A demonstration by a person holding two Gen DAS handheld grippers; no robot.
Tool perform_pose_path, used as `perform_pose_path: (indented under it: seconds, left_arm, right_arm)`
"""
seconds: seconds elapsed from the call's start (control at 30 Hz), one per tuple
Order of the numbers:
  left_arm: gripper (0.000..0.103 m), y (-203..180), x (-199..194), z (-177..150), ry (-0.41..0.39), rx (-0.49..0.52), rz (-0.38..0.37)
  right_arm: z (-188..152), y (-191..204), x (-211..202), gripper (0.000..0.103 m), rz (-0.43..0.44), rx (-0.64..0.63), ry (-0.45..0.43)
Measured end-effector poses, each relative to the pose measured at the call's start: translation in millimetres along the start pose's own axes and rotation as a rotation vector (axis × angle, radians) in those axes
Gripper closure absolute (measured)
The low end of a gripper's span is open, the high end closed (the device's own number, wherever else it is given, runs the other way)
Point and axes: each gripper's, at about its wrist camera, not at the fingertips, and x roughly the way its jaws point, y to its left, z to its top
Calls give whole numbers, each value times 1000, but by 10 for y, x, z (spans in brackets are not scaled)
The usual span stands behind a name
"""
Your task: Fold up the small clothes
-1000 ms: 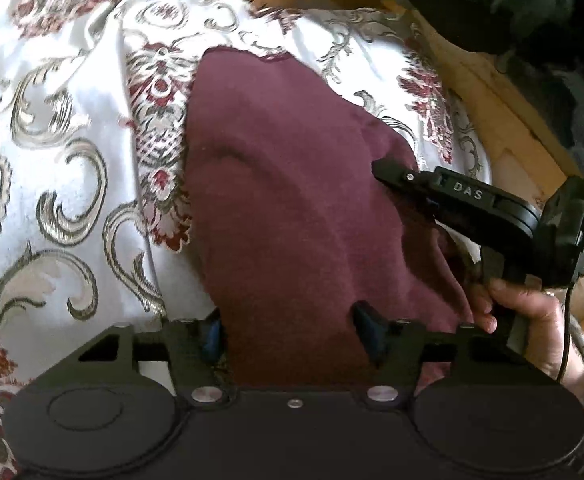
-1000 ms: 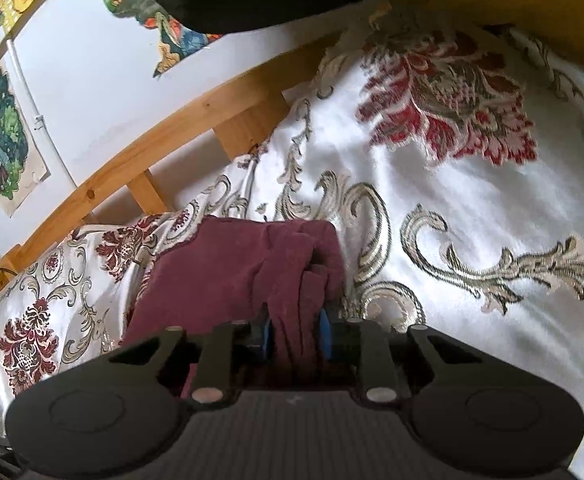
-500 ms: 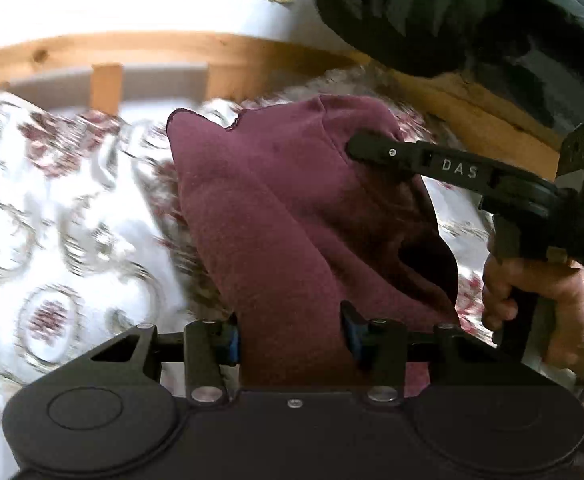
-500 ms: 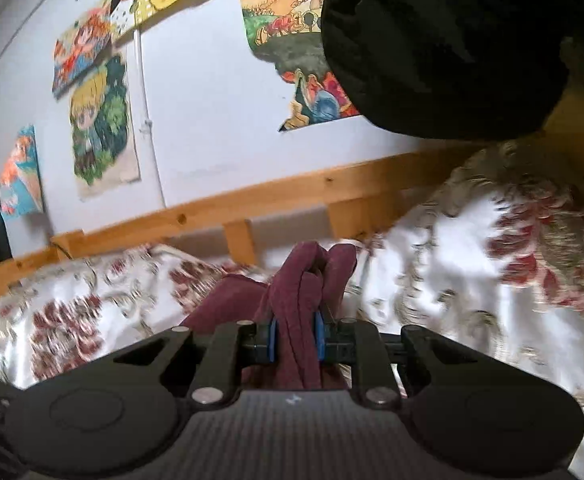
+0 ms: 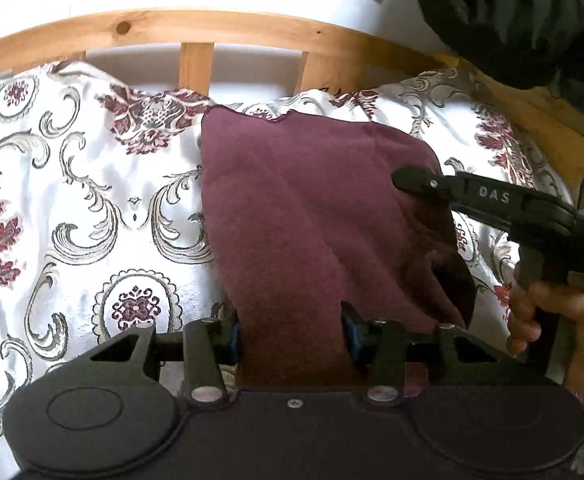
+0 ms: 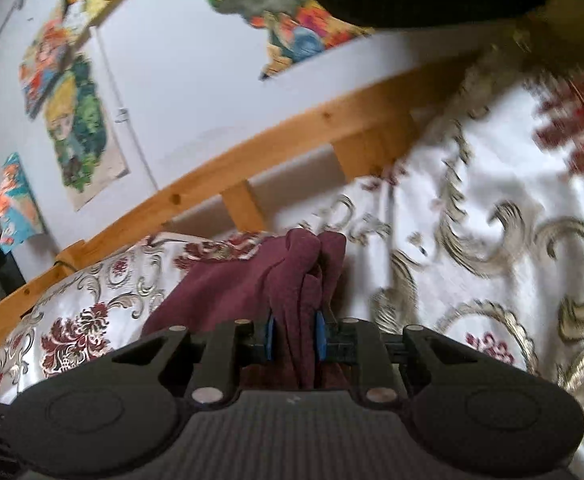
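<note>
Maroon fleece garment (image 5: 312, 216) draped, creased, near bed's (image 5: 92, 200) wooden rail edge | left tongs (image 5: 292, 332) clamp its wide hem | right tongs (image 6: 294, 338), jaws just easing wider, grip a bunched fold

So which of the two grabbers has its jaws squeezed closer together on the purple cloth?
The right gripper: its jaws pinch a thin bunched fold of the maroon cloth. The left gripper spans a wider band.
</note>
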Motion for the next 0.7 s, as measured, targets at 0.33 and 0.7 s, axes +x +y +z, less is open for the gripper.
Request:
perform_pose_path:
  seconds: [0.33, 0.7]
  left_arm:
    - [41, 134, 94, -28, 32, -156, -18]
    - [14, 248, -128, -103, 34, -254, -57]
  right_arm:
    - [-69, 116, -130, 22, -33, -26, 57]
    - [-344, 391, -496, 1, -233, -278, 118]
